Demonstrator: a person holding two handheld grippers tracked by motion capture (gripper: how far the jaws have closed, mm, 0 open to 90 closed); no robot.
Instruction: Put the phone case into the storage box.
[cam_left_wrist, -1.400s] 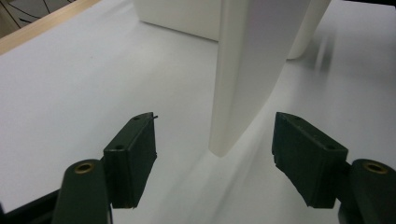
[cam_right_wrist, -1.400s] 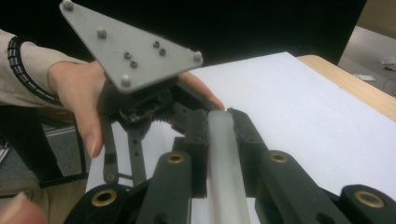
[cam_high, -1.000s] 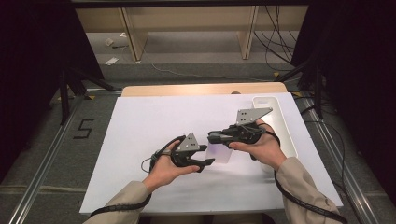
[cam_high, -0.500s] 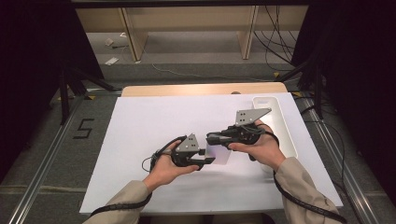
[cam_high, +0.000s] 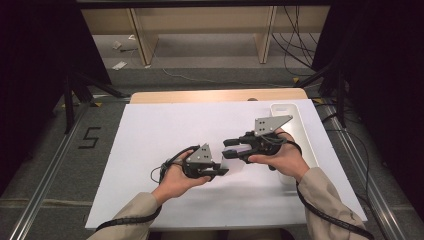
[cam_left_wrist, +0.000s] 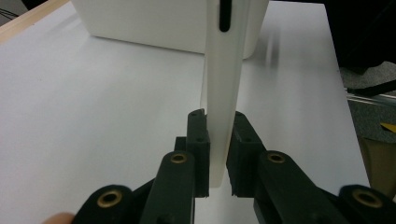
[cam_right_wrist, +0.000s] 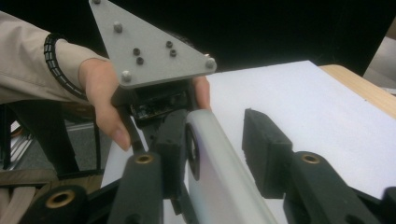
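Note:
A flat, milky-white plastic piece (cam_high: 233, 163) with a dark slot (cam_left_wrist: 224, 17) spans the gap between my two grippers above the white table. My left gripper (cam_high: 220, 171) has just been closing and is now shut on the piece's edge (cam_left_wrist: 223, 100), with both pads pressing it. My right gripper (cam_high: 230, 148) has just been opening. The piece (cam_right_wrist: 223, 173) still lies between its jaws against the left pad (cam_right_wrist: 173, 131), while the right pad (cam_right_wrist: 259, 140) stands clear of it. In the right gripper view, the left gripper's grey plate (cam_right_wrist: 148, 52) and the hand holding it face the camera.
A long white tray (cam_high: 298, 131) lies on the table's right side, just behind the right hand, and its wall (cam_left_wrist: 154, 22) stands beyond the piece in the left gripper view. A white sheet (cam_high: 165, 130) covers the table, with a wooden edge (cam_high: 200, 96) at the far side.
Both hands have stayed in place. The left jaws have drawn together onto the white piece, and the right jaws have spread apart around it.

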